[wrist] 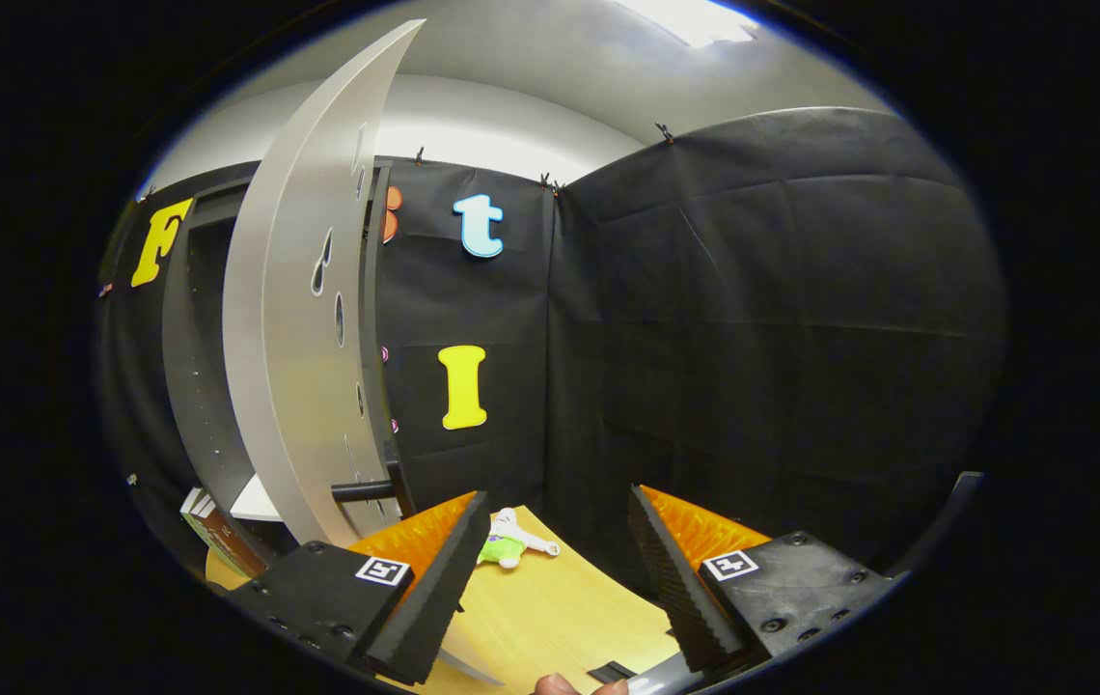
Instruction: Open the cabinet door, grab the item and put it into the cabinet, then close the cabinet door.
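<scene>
A tall dark cabinet (198,386) stands on the left, and its pale grey door (289,367) is swung open toward me with a dark handle (364,490) near its lower edge. A small green and white plush toy (509,542) lies on the wooden table (550,608), just beyond my left finger and right of the door. My gripper (558,541) is open with nothing between its fingers, and it hangs above the table to the right of the door.
Books (219,534) lie at the bottom of the cabinet, behind the open door. Black cloth walls close the booth behind and to the right of the table. A fingertip (560,685) of a person's hand shows below the fingers.
</scene>
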Demonstrator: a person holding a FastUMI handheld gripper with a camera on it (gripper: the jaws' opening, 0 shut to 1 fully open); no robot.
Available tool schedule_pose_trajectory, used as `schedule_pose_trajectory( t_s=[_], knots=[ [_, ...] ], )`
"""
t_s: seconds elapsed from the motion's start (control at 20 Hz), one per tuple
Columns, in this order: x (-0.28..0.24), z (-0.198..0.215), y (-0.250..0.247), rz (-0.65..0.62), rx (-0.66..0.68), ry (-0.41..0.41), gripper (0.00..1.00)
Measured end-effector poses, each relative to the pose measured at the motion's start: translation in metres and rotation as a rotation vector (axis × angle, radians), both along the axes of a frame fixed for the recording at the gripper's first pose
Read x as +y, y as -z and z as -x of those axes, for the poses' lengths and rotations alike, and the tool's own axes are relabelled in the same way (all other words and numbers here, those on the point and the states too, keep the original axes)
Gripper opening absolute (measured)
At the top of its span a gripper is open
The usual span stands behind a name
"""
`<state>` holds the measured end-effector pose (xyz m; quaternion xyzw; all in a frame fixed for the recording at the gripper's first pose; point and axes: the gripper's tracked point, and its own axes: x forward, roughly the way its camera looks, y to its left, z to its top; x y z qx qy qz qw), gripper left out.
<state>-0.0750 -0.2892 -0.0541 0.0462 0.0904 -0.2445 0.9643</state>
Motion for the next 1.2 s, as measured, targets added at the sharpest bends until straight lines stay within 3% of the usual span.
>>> schedule_pose_trajectory(
  t_s=[0.3,0.7,1.2],
  knots=[
    [0.027,0.004,-0.007,0.038,0.004,-0.041,0.94],
    [0.07,0.001,-0.003,-0.037,-0.001,-0.106,0.94],
    [0.161,-0.017,0.001,-0.103,0.0,-0.331,0.95]
  ],
)
